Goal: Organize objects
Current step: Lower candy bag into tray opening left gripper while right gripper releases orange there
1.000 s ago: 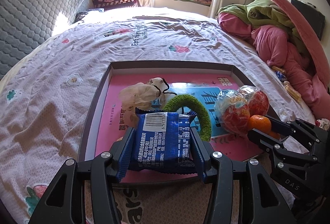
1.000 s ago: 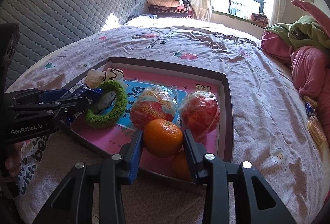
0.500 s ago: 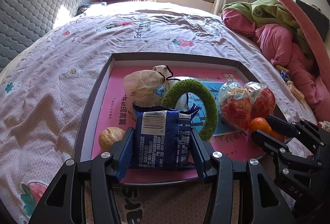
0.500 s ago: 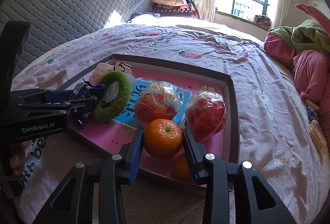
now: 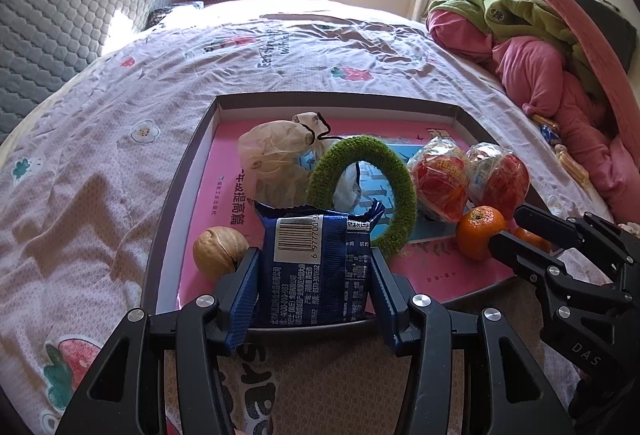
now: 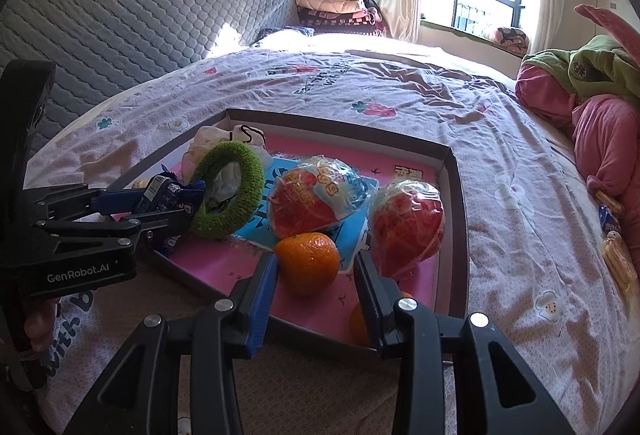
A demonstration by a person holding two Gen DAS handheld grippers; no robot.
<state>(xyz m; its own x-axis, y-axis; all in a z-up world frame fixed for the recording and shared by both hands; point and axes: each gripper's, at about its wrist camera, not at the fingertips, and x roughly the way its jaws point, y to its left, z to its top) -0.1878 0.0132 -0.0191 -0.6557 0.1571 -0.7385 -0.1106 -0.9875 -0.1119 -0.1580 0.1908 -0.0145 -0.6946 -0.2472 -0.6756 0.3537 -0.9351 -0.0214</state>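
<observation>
A shallow pink-lined tray (image 5: 184, 171) lies on the bed. My left gripper (image 5: 314, 277) is shut on a blue snack packet (image 5: 316, 271) over the tray's near edge. A green ring (image 5: 384, 187) leans on the packet's far side. My right gripper (image 6: 314, 267) is open, and an orange (image 6: 308, 261) sits on the tray floor between its fingers with a gap on the right. A second orange (image 6: 360, 319) lies behind the right finger. Two wrapped red fruits (image 6: 316, 201) (image 6: 408, 223), a walnut (image 5: 218, 253) and a white pouch (image 5: 276, 155) lie in the tray.
The tray (image 6: 460, 227) rests on a pale floral bedsheet (image 5: 100, 155). A pile of pink and green clothes (image 5: 540, 47) lies at the right. Small wrapped snacks (image 6: 616, 251) lie on the sheet to the right. A grey padded headboard (image 6: 120, 19) stands at the left.
My right gripper has opened and set the orange down in the tray. My left gripper has moved back slightly with the packet, uncovering the walnut.
</observation>
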